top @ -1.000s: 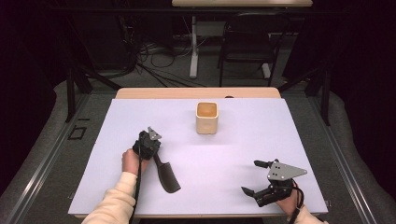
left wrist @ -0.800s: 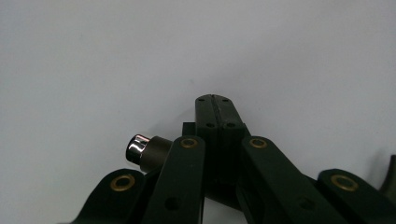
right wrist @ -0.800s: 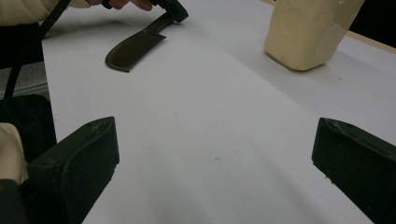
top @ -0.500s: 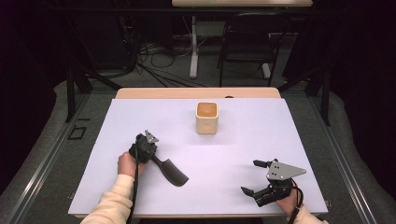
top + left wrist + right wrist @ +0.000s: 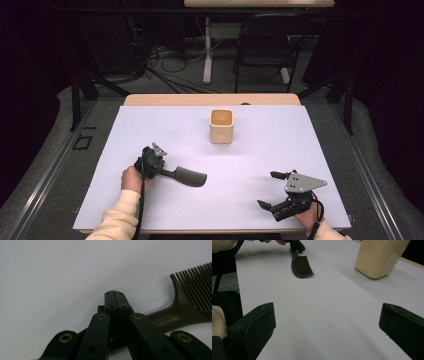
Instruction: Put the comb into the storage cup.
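A dark comb [image 5: 187, 176] lies flat on the white table sheet, teeth end to the right. My left gripper [image 5: 151, 164] sits over its handle end, jaws shut. In the left gripper view the pads [image 5: 115, 297] meet with nothing between them, and the comb's handle [image 5: 175, 315] runs underneath the jaws; I cannot tell whether they press on it. My right gripper [image 5: 265, 189] rests open near the front right of the table, with only bare sheet between its jaws [image 5: 327, 322]. A cream square cup [image 5: 221, 127] stands upright at mid-table, farther back.
The white sheet [image 5: 310, 145] covers the tabletop; a wooden strip [image 5: 165, 99] shows along its far edge. A chair [image 5: 265, 50], desk legs and cables stand on the floor beyond. From the right gripper view the cup [image 5: 379, 257] is ahead right and the comb [image 5: 300, 266] ahead left.
The comb has swung round the left gripper: its teeth end pointed toward the table's front right, now it points right. The left hand shifted slightly. The right gripper has not moved.
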The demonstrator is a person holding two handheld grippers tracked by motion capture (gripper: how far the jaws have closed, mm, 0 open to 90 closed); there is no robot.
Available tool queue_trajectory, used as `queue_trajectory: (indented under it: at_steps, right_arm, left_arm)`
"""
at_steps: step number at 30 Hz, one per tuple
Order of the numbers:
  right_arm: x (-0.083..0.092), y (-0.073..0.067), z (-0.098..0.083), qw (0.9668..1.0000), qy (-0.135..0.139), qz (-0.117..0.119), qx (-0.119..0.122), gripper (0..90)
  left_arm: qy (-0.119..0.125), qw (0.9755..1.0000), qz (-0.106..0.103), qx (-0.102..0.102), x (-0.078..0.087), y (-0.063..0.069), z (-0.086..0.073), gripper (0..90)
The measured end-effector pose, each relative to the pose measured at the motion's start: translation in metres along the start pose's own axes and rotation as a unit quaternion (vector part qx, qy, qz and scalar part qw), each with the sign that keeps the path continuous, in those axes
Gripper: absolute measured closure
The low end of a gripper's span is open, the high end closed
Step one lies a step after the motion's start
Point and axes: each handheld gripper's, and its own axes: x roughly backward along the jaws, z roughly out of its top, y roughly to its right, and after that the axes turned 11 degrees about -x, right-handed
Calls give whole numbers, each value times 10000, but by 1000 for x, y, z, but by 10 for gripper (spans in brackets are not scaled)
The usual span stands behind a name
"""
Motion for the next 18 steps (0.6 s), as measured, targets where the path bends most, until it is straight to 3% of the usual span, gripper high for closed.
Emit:
queue_trajectory:
  at_steps: [18]
  right_arm:
    - [-1,0,1,10000,0,46,3,5]
  left_arm:
    - [-95,9998,-118,109,13,8,-14,900]
